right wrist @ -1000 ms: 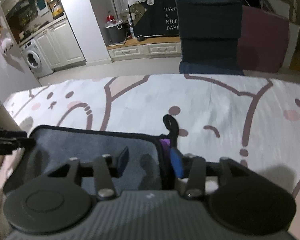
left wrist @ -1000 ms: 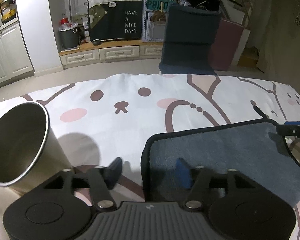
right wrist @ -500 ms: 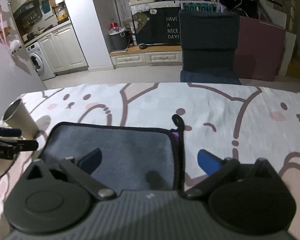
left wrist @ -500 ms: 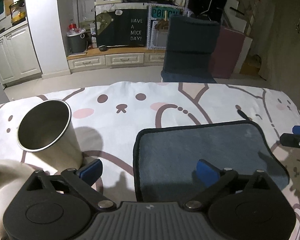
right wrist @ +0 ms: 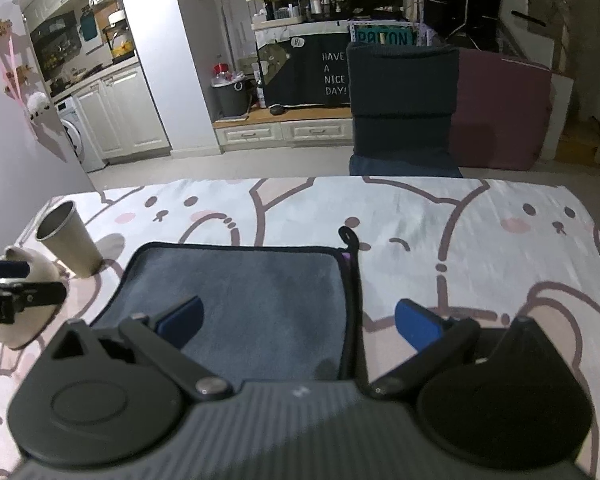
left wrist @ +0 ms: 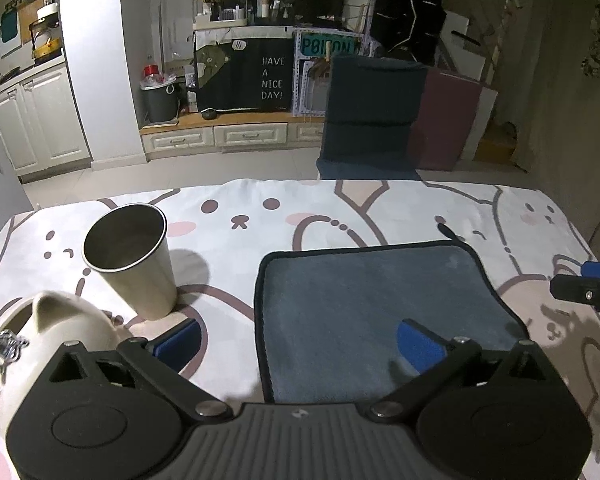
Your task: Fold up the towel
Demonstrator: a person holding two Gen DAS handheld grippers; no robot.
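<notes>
A grey-blue towel (left wrist: 380, 304) with a dark edge lies flat and folded on the bunny-print tablecloth; it also shows in the right wrist view (right wrist: 252, 296). Its hanging loop (right wrist: 350, 238) sticks out at the far right corner. My left gripper (left wrist: 300, 342) is open and empty, raised above the towel's near left edge. My right gripper (right wrist: 298, 322) is open and empty, raised above the towel's near right edge. Each gripper's fingertips show at the edge of the other's view.
A steel cup (left wrist: 134, 258) stands left of the towel. A cream cat-shaped ceramic pot (left wrist: 48, 340) sits in front of it at the near left. A dark chair (left wrist: 374, 120) stands beyond the table's far edge (left wrist: 300, 184).
Both grippers opened, let go of the towel and pulled back and up. The towel stays flat on the table.
</notes>
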